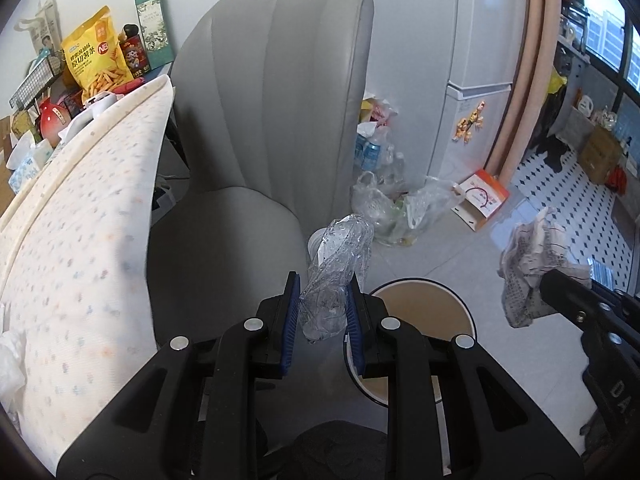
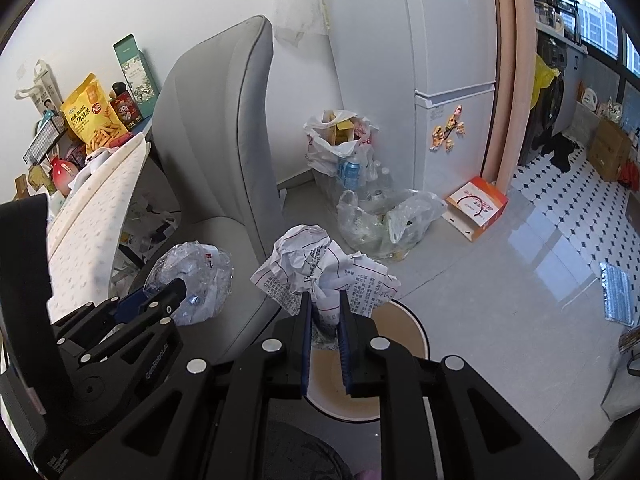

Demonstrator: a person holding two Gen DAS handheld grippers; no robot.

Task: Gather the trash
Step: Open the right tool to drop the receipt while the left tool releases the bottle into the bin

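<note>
**Floor and Items Resting on It**

The glossy light-grey tiled floor carries a grey upholstered chair, a round bin with a brown interior, clear plastic bags of bottles and cans, an orange-and-white cardboard box beside the white refrigerator, and a silver foil packet. Farther back, the floor changes to white tile with black diamonds.

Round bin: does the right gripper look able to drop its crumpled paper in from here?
Probably yes. The right gripper holds the crumpled paper right above the round bin, whose open mouth shows nothing covering it.
</note>
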